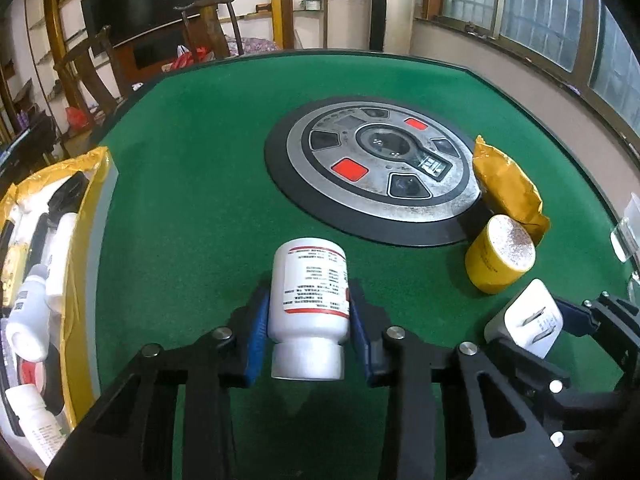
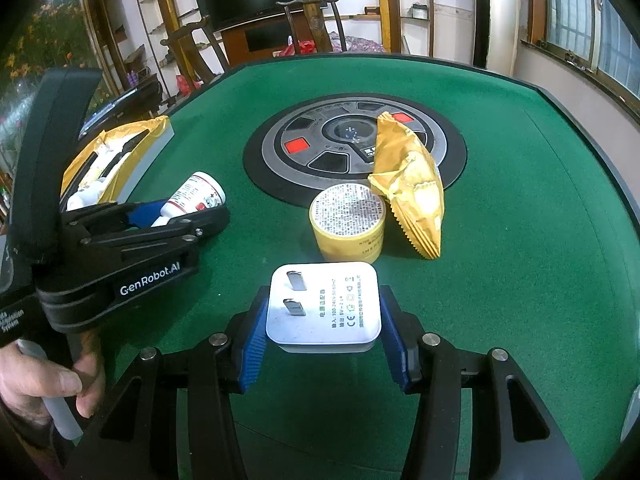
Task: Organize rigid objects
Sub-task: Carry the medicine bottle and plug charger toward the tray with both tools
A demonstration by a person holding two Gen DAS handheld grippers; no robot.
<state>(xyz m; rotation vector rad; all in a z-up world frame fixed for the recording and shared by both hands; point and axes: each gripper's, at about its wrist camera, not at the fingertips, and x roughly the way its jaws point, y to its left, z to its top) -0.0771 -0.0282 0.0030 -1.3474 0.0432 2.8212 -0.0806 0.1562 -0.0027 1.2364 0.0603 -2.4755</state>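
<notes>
Clearly "GenRobot.AI" marks the left tool (image 2: 188, 216) clamping a white bottle (image 1: 308, 308); the right tool (image 2: 324, 344) grips a "CE" charger (image 2: 324, 308).

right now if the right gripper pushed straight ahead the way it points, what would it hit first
Likely the yellow tin: it stands just beyond the white charger clamped in the right gripper, with the snack bag beside it. Depth is unclear.

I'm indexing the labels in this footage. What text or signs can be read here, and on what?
"GenRobot.AI": side of the left gripper.
"100-240V", "5V", "CE": face of the white charger; its other characters are too small to read.
White pill bottle: red-edged label, print too blurred.
Yellow tin: lid print too small.
Round table console: markings unreadable.
</notes>
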